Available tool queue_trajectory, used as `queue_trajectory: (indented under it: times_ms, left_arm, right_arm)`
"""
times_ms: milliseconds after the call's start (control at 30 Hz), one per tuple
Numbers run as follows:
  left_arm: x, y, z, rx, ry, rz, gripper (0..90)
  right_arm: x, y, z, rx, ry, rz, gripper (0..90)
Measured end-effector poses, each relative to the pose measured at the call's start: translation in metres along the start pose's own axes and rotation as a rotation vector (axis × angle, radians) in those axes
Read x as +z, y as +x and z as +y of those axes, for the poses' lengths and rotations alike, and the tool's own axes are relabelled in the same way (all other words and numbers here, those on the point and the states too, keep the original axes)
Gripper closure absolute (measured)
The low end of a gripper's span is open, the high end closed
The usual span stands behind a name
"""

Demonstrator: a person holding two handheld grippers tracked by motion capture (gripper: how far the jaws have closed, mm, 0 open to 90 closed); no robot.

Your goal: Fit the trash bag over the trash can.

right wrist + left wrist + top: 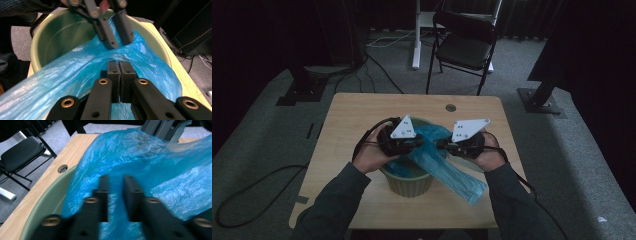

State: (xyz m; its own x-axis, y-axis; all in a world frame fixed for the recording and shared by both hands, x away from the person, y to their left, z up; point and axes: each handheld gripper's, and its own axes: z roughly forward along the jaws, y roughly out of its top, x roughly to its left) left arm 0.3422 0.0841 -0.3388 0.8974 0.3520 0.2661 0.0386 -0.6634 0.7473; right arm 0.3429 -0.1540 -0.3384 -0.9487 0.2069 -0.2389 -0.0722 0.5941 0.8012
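Observation:
A thin blue plastic bag (452, 175) lies across a round green bin (409, 182) in the middle of the wooden table (347, 125), with its tail hanging over the bin's front right rim. My right gripper (119, 63) is shut on a fold of the bag (50, 77) above the bin's inside wall (62, 32). The left gripper (115, 178) faces it from the other side. Its jaws stand a narrow gap apart with bag film (130, 152) between them. Both grippers, left (421, 141) and right (441, 144), meet tip to tip over the bin.
A black folding chair (464, 47) stands beyond the table's far edge. A round hole (450, 107) sits near that edge. Cables run over the grey floor at left, and dark stand bases (542, 100) flank the table.

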Motion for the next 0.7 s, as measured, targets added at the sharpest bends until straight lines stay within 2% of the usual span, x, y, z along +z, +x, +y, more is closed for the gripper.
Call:
queue_trajectory:
  times_ms: [67,267,433,667,700]
  left_arm:
    - [0.0,0.0,0.0,-0.001,0.002,0.011,89.5]
    - [-0.005,0.002,-0.002,-0.009,-0.009,0.033,89.8]
    - [-0.011,0.008,-0.007,-0.037,-0.015,0.054,89.0]
    - [-0.013,0.015,-0.011,-0.071,-0.014,0.071,76.7]
    - [-0.012,0.016,-0.011,-0.081,-0.018,0.067,68.7]
  right_arm:
    - [-0.001,0.0,0.0,0.001,0.0,-0.002,88.6]
    - [-0.005,0.0,-0.001,0.0,0.005,-0.007,88.6]
    - [-0.004,0.001,-0.001,-0.004,0.008,-0.004,88.6]
    - [-0.004,0.001,0.0,-0.004,0.007,0.001,88.6]
    - [-0.003,0.001,0.0,-0.005,0.006,0.003,88.6]
